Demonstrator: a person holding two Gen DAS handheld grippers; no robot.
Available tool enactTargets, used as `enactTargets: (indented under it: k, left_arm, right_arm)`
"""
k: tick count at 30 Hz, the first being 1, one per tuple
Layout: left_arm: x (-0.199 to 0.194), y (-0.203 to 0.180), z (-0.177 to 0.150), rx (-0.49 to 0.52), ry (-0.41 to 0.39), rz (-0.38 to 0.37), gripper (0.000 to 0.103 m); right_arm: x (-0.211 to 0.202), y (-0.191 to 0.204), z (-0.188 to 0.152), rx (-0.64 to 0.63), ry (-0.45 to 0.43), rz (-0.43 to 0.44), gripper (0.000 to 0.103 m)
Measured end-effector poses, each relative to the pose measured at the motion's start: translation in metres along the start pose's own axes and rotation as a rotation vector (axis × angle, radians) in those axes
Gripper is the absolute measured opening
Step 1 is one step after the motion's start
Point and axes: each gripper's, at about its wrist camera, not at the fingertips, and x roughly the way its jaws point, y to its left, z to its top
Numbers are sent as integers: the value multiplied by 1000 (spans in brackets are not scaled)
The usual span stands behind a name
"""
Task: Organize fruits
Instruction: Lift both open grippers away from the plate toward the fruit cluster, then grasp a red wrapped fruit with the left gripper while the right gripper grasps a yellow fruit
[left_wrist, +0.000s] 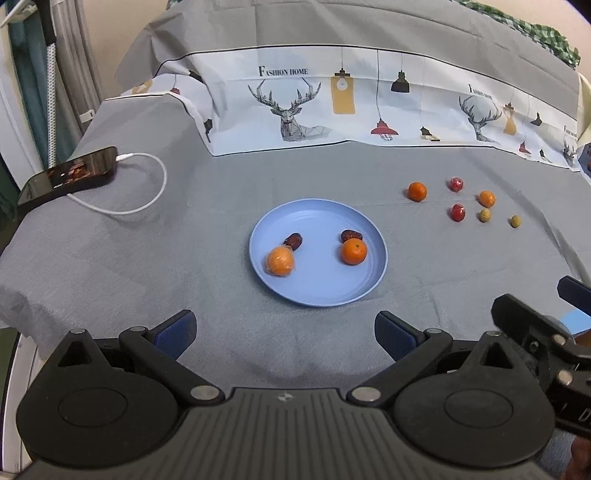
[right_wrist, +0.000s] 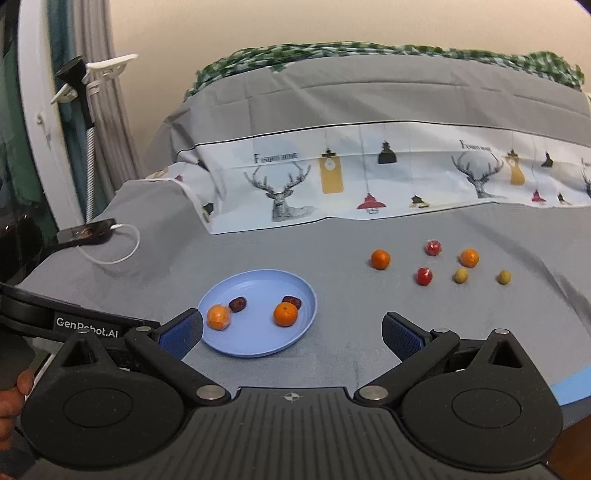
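Blue plate (left_wrist: 373, 273) — four fruits, both grippers open

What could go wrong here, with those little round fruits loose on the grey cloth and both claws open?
The two small yellow-green round fruits lie loose on the grey tablecloth; a nudge from the open right gripper might roll them away. The round blue plastic plate has a shallow rim, so a dropped orange mandarin could bounce out or knock the two dark red dates. The wrapped red fruits look slippery and may squirt from the fingers.
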Motion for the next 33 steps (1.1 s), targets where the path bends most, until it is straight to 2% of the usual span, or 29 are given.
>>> enactTargets:
  k: [5,8,13,18,21,24,30,33]
  left_arm:
    - [13,-22,15,25,3,-9,103]
    - [27,-39,29,12,29,-54,103]
    - [60,-84,53,19,69,-121,103]
    - [98,-140,72,73,71,-156,103]
    - [129,-179,82,148,71,-184,103]
    - [165,-211,93,192,75,-180,103]
    - [236,-264,118,194,62,-157,103]
    - [271,-280,127,182,90,-156,103]
  right_arm:
    - [4,-27,4,76,-25,-62,102]
    - [7,-51,6,125,-40,-123,102]
    - [20,-103,7,175,-50,-289,102]
    - [46,-165,6,250,-10,-405,102]
    - [73,-201,7,295,42,-471,102]
    - [106,-235,6,343,83,-485,102]
    - [190,-292,7,377,200,-519,102]
    - [223,-311,12,378,192,-534,102]
